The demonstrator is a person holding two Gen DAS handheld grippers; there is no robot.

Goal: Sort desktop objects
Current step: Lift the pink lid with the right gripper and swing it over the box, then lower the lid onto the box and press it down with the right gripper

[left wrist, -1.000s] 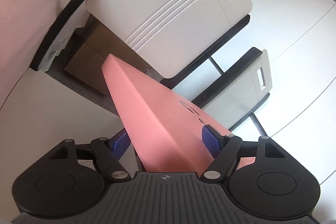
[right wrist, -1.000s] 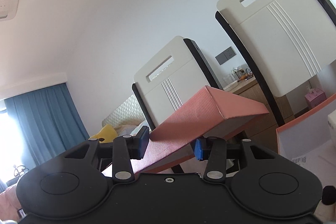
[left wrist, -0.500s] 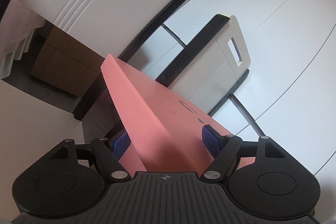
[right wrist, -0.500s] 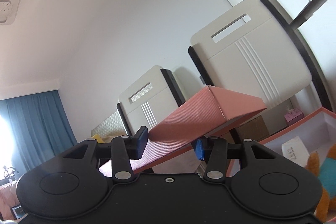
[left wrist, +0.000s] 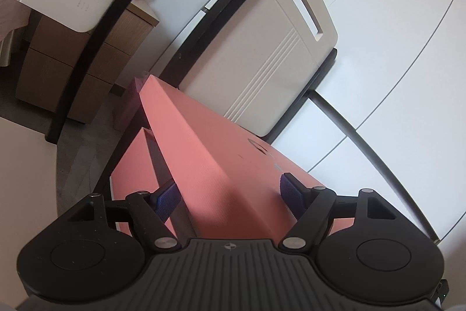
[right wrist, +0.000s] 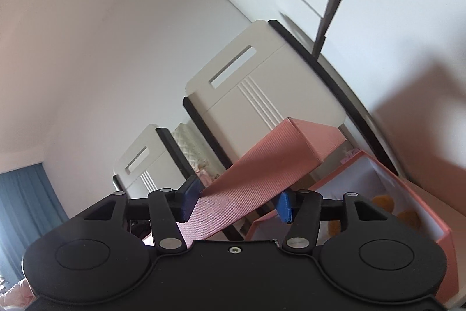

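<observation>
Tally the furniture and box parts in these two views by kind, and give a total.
Pink box lid: 1
Open pink box base: 1
Cream chairs: 2
Wooden drawer cabinet: 1
Total: 5

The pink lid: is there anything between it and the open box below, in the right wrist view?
Nothing visible blocks it. The pink lid hangs above the open box; orange items lie low inside. The right gripper jaws are opening.

- Soft, bright daylight filled both views.
- Fisheye bending curved straight edges near the borders.
- The right-wrist view's right side was smeared, shadowed.
</observation>
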